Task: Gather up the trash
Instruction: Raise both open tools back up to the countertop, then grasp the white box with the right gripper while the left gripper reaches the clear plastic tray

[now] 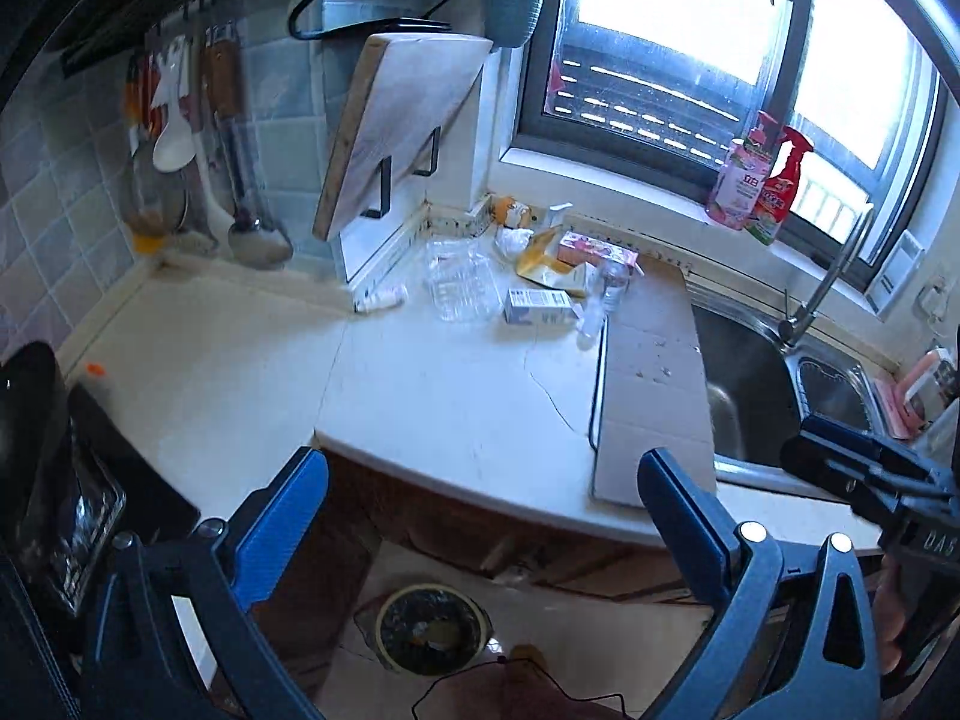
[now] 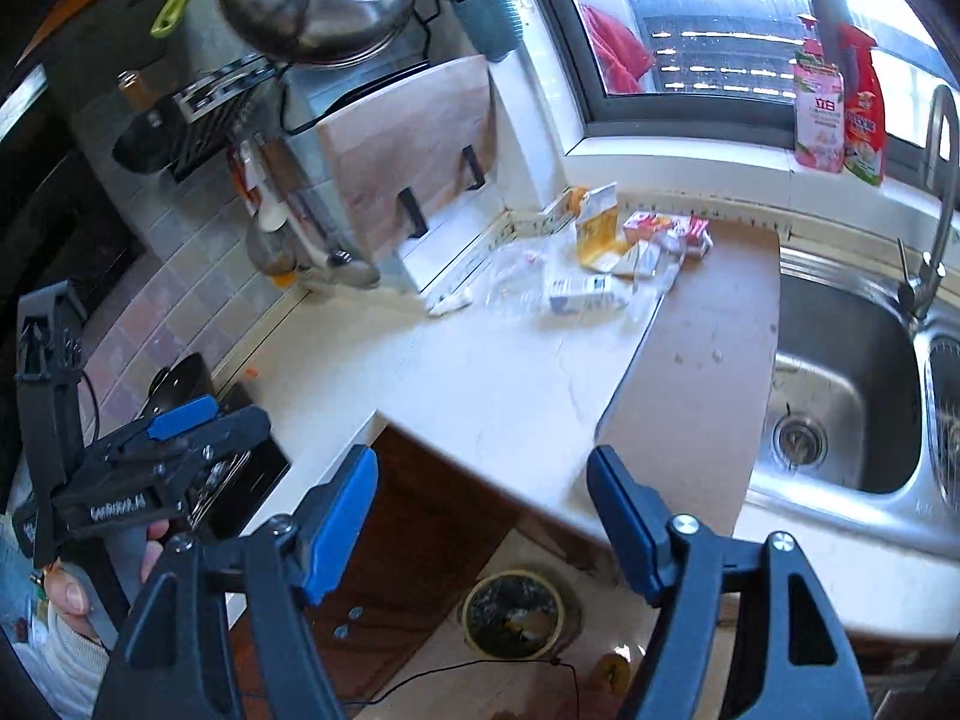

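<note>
A heap of trash lies at the back of the white counter (image 1: 456, 396) under the window: a clear plastic tray (image 1: 462, 282), a small white-and-blue box (image 1: 537, 306), a yellow packet (image 1: 543, 258), a pink carton (image 1: 597, 252) and a clear bottle (image 1: 606, 294). The right wrist view shows the same box (image 2: 585, 294) and yellow packet (image 2: 600, 234). My left gripper (image 1: 480, 522) hangs open in front of the counter edge with nothing between its jaws. My right gripper (image 2: 483, 522) is open and empty too, well short of the trash. Below on the floor stands a round bin (image 1: 429, 630), also in the right wrist view as the bin (image 2: 513, 612).
A flat cardboard sheet (image 1: 648, 372) lies on the counter beside the steel sink (image 2: 840, 396) with its tap (image 2: 936, 204). A cutting board (image 1: 402, 120) leans on a rack at the back. Two spray bottles (image 1: 762, 180) stand on the sill. A stove (image 1: 72, 480) sits at left.
</note>
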`<state>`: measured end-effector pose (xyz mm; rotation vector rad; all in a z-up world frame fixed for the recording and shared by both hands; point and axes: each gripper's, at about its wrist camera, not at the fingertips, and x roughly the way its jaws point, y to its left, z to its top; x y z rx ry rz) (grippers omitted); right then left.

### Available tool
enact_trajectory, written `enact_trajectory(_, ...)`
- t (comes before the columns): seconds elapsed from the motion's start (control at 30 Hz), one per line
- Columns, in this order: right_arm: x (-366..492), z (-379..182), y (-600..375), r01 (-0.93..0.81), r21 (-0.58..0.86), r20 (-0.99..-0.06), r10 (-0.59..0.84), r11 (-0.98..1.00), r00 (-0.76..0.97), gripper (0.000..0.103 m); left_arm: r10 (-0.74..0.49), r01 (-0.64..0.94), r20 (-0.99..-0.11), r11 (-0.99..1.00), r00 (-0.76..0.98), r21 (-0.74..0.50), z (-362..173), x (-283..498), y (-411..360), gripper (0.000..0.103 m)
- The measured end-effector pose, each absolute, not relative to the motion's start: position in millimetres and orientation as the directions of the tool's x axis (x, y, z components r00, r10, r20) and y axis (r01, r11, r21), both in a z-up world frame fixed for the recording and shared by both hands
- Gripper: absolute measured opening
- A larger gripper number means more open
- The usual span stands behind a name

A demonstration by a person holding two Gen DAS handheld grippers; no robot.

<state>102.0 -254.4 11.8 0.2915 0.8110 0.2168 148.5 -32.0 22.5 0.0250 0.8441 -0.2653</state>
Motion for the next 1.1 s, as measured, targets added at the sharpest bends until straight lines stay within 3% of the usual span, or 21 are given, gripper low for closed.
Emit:
enact_trajectory(0.3, 235.2, -4.4, -296.7, -0.148, 0.217, -0.757, 0.262, 0.965, 0.599, 0.073, -0.117, 0.185, -0.778, 0.983, 0.617, -0.001, -13.5, 260.9, -75.7, 0.102)
enact_trajectory(0.53, 328.1, -45.8, -299.9, -0.282, 0.085, -0.81, 0.231, 0.956, 0.539, 0.073, -0.077, 0.052, -0.836, 0.997, 0.543, -0.058, -70.4, 344.6, -85.4, 0.102)
enact_trajectory(0.73, 384.8, -99.6, -284.4, -0.385, -0.005, -0.849, 0.2, 0.923, 0.489, 0.073, 0.039, -0.018, -0.846, 0.999, 0.532, 0.035, -120.8, 397.8, -100.9, 0.1)
enact_trajectory(1.1, 447.8, -166.0, -264.5, -0.467, -0.04, -0.887, 0.184, 0.883, 0.424, 0.073, 0.106, -0.049, -0.884, 0.994, 0.455, 0.094, -176.4, 477.0, -101.7, 0.1)
